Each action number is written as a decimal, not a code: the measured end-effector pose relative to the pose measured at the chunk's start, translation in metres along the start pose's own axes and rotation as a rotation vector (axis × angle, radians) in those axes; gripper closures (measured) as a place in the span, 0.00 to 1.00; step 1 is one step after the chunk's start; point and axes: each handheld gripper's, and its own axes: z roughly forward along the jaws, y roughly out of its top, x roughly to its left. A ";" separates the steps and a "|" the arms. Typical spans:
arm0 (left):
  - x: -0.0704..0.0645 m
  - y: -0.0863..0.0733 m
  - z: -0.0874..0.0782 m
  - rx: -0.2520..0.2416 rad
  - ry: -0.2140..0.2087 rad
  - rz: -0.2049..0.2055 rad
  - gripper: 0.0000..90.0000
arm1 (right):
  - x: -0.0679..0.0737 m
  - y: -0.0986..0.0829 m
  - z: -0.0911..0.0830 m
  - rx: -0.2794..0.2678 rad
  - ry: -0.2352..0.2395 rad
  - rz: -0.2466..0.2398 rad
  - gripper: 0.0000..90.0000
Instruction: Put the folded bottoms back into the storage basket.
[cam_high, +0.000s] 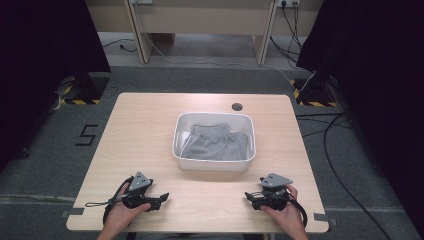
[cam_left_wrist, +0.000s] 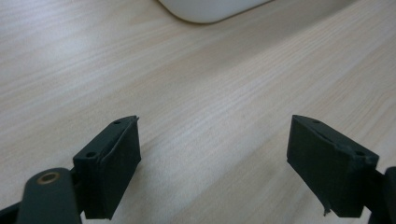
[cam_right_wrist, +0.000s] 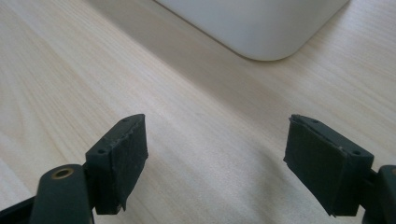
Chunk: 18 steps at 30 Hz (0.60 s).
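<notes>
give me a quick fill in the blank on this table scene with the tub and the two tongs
1. The grey cloth lies inside the white ____.
2. Both the left tongs and the right tongs have their jaws ____.
3. The tub stands on a ____ table.
4. Between its jaws, each tongs holds ____.

Missing words: tub; open; wooden; nothing

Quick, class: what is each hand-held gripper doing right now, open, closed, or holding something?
Left hand-held gripper: open, holding nothing, above the bare table.
Right hand-held gripper: open, holding nothing, short of the white tub.
</notes>
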 end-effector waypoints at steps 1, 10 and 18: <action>0.000 -0.001 0.000 0.004 0.000 0.002 0.19 | 0.001 0.000 0.000 0.004 0.002 0.001 0.24; -0.001 -0.006 -0.004 0.011 0.010 0.027 0.17 | 0.003 -0.007 0.004 0.014 0.016 0.036 0.24; -0.006 -0.007 -0.001 0.017 0.032 0.067 0.15 | 0.003 -0.011 0.002 0.014 0.002 0.048 0.19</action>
